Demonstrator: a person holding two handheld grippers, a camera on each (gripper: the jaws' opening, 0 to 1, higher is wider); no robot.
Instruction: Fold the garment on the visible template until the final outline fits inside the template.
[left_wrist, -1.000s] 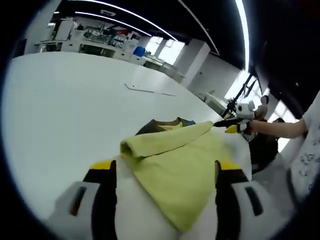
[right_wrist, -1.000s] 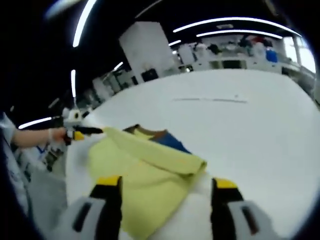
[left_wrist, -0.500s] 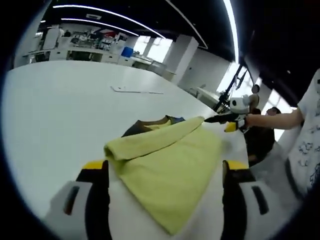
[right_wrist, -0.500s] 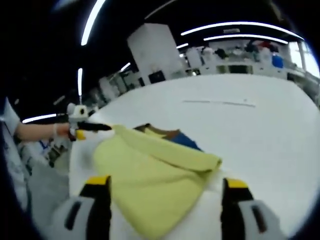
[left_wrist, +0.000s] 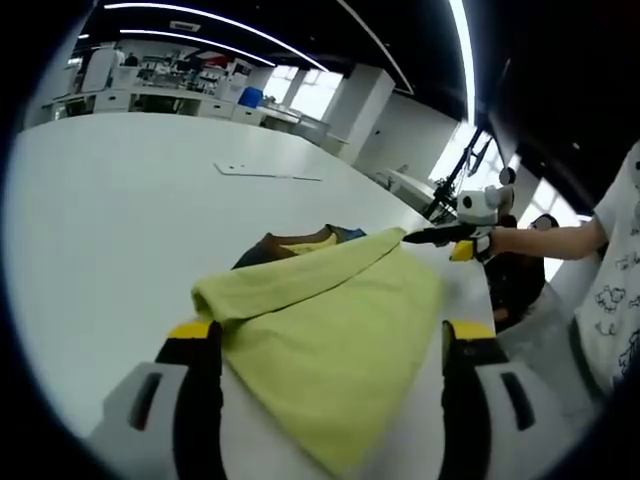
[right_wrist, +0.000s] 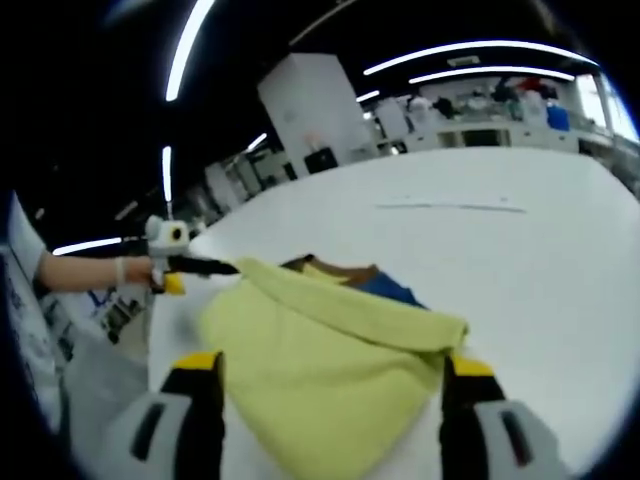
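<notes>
2 tools gape empty over the limp yellow-green cloth garment (light, soft) on the white worktop; I'd pinch the folded edge's corners.

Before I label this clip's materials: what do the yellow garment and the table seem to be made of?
The yellow garment looks like soft matte knit fabric: it drapes and rolls thickly at its fold. The table looks like a smooth, hard white surface, perhaps laminate, with a faint sheen; the exact material is unclear.
</notes>
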